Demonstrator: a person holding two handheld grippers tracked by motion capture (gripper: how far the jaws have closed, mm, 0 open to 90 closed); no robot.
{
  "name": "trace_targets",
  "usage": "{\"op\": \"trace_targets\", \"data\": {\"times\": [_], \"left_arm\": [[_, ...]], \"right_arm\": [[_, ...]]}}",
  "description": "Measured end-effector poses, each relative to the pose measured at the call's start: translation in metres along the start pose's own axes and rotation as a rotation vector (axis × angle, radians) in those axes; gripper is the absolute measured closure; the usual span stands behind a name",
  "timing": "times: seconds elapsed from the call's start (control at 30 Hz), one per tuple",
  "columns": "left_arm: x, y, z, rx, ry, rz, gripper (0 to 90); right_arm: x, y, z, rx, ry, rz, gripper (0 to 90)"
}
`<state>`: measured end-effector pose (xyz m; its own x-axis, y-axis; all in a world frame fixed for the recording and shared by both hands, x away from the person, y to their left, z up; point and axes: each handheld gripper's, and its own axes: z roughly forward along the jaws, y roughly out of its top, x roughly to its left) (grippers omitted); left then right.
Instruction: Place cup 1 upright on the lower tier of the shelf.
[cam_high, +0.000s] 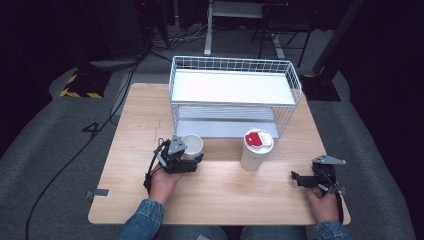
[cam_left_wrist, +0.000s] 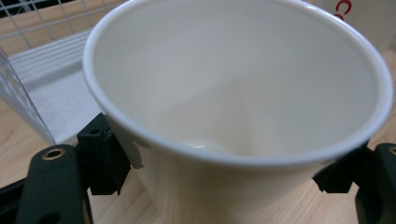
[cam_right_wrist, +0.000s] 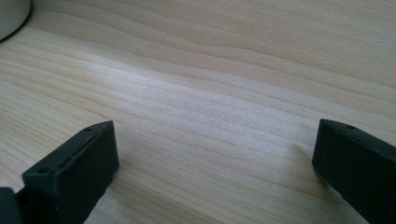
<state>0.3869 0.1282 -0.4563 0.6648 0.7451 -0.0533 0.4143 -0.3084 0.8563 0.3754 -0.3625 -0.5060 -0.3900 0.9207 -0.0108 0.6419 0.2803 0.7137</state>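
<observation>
Left tool (cam_high: 190, 159) grips the open white cup (cam_high: 192, 146) on the bench (cam_high: 150, 200), lidded cup (cam_high: 256, 150) to its right. Both black pads (cam_left_wrist: 105, 156) clamp the cup's (cam_left_wrist: 243, 93) sides. Right tool (cam_right_wrist: 215, 163) gapes over bare wood.

Left gripper (cam_high: 192, 159): fingers (cam_left_wrist: 105, 156) clamped on a white cup (cam_left_wrist: 243, 88), one pad on each side of its wall just under the rim. Left hand (cam_high: 162, 182) behind the fingers, denim sleeve at the wrist. Right gripper (cam_high: 300, 178): fingers (cam_right_wrist: 77, 165) spread wide, nothing between them, held low over the desk (cam_right_wrist: 224, 93). Right hand (cam_high: 324, 205) behind its fingers.
</observation>
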Motion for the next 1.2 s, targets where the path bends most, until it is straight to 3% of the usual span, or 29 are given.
{"op": "trace_targets", "data": {"times": [0.5, 1.03, 1.2], "left_arm": [[0.003, 0.035, 0.018, -0.03, -0.023, -0.002, 21.6], [0.004, 0.055, 0.039, -0.07, 0.012, -0.004, 21.5], [0.004, 0.06, 0.05, -0.074, 0.017, -0.021, 21.5]], "right_arm": [[0.0, 0.0, 0.0, 0.0, -0.001, 0.0, 0.6], [0.0, 0.0, 0.0, 0.0, -0.001, 0.0, 0.5], [0.0, 0.0, 0.0, 0.0, -0.001, 0.0, 0.6]]}}
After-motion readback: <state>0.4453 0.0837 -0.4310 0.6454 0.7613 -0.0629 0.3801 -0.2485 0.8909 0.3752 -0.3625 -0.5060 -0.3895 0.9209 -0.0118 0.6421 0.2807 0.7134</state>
